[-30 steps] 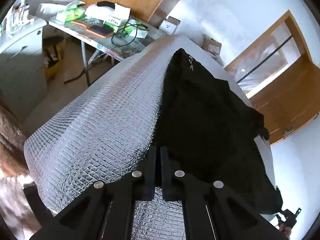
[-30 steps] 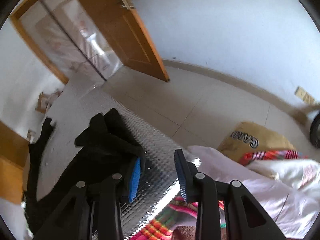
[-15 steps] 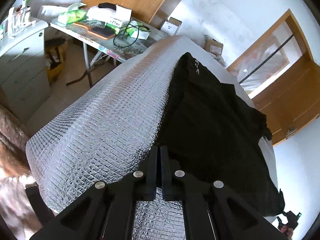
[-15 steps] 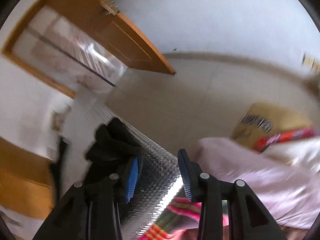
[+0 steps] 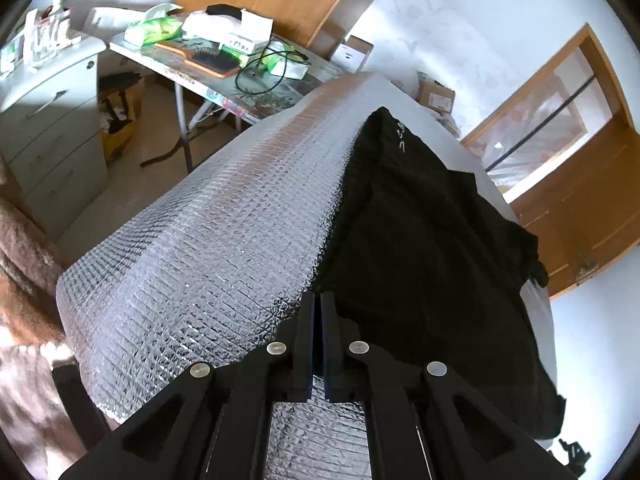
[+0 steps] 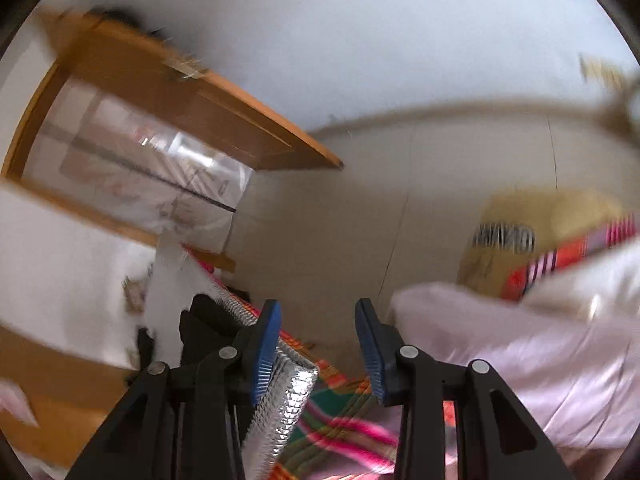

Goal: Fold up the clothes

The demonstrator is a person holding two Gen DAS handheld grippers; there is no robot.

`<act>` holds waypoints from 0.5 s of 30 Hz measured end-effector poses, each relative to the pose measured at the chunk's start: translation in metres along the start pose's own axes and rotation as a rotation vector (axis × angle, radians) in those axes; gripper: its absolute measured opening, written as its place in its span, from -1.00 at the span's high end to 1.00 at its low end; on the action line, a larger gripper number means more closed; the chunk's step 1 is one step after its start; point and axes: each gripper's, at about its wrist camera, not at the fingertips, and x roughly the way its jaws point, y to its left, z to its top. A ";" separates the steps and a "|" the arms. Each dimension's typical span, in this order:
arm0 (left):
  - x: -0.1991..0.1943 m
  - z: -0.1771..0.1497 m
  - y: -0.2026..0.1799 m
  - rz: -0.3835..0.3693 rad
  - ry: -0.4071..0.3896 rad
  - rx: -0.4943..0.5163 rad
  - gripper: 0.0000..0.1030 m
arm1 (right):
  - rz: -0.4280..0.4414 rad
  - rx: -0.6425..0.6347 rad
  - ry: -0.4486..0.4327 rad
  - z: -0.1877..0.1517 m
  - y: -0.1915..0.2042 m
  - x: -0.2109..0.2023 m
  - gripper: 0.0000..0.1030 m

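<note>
A black garment (image 5: 420, 240) lies spread along the right half of a silver quilted foil surface (image 5: 220, 240). Its near corner runs straight into the tips of my left gripper (image 5: 318, 298), which is shut on that hem. In the blurred right wrist view my right gripper (image 6: 318, 320) stands open, blue pads (image 6: 264, 356) apart with nothing between them. It hangs just past the foil's corner (image 6: 288, 400). A bunched end of the black garment (image 6: 204, 320) shows to the left of its left finger, apart from the pads.
A cluttered side table (image 5: 224, 80) and grey drawers (image 5: 48, 128) stand left of the foil surface. Below the right gripper lie a striped blanket (image 6: 340, 420) and pale pink cloth (image 6: 500, 352). Beyond them are a yellow sack (image 6: 520, 220) and an open wooden door (image 6: 180, 92).
The right gripper has swung and rolled off the foil's end toward the floor side, with its jaws a little wider. The left gripper and garment corner have stayed put.
</note>
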 end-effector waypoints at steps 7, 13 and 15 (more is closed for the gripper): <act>-0.045 -0.004 -0.019 0.019 -0.181 0.046 0.91 | -0.023 -0.568 -0.089 -0.028 0.098 -0.004 0.22; -0.049 -0.011 -0.083 -0.091 -0.167 0.233 0.62 | -0.050 -0.647 -0.012 -0.028 0.121 0.036 0.22; -0.041 -0.014 -0.105 -0.143 -0.126 0.300 0.51 | -0.044 -0.649 0.001 -0.024 0.123 0.042 0.22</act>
